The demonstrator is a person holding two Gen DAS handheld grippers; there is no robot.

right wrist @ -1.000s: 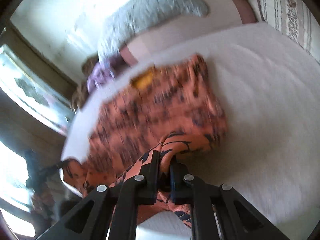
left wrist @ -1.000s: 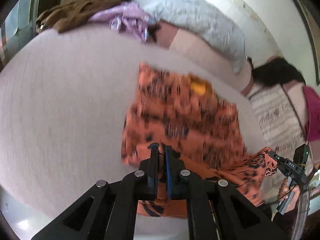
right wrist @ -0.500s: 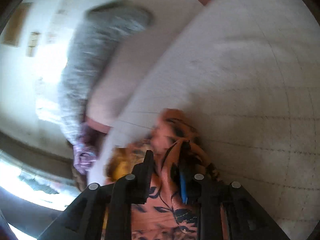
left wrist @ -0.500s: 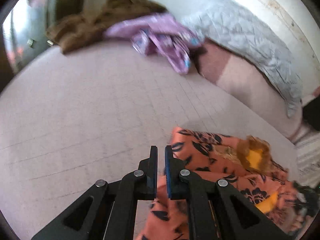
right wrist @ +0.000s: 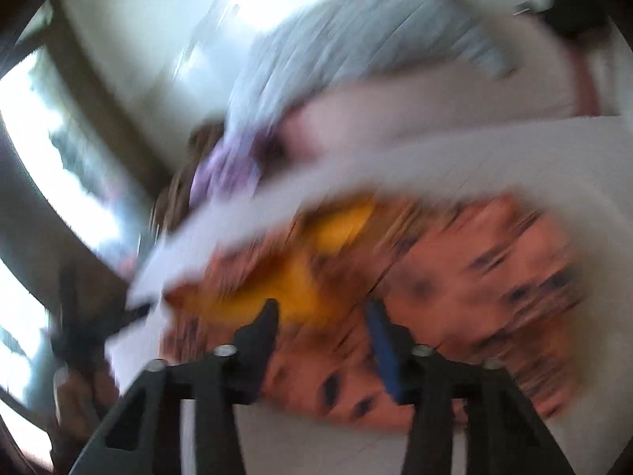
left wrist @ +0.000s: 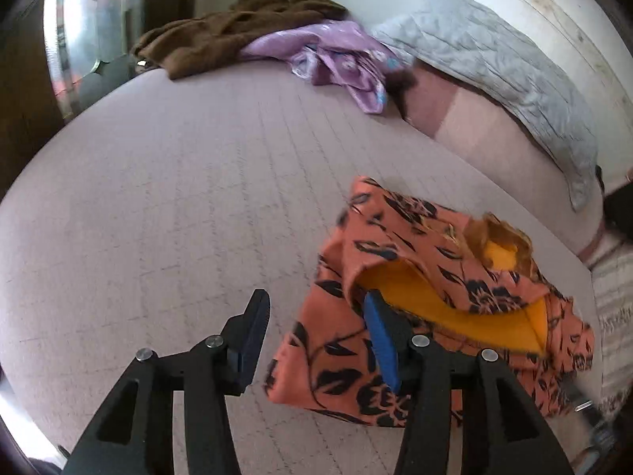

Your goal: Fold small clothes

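— Orange floral cloth, that is the small garment (left wrist: 431, 316) I am folding; it lies on the bed (left wrist: 178, 206) toward the mattress's right edge, doubled over on itself, with its yellow lining (left wrist: 443, 301) showing where the top layer gapes.

— And your grippers?

— On my left gripper (left wrist: 316, 336) the jaws stand wide apart and hold nothing. Its blue-padded finger sits at the near left corner of the garment, seemingly tucked under the lifted flap; the other finger is over bare bedcover. I judge that corner was set down where the fold wanted it, so the jaws are spread to let the cloth rest.

— The right one?

— My right gripper (right wrist: 322, 320) is also spread wide, empty, hovering over the garment's near edge. That view is badly smeared, so I cannot say whether a finger touches the fabric.

— Is the fold finished?

— Not quite, I think. The gaping flap with the lining exposed suggests it needs flattening or another fold.

— Anything else on the bed?

— Along the far edge, well apart from my work: a brown garment (left wrist: 237, 31), a purple garment (left wrist: 340, 55), and a grey quilted pillow (left wrist: 498, 67) toward the far right corner.
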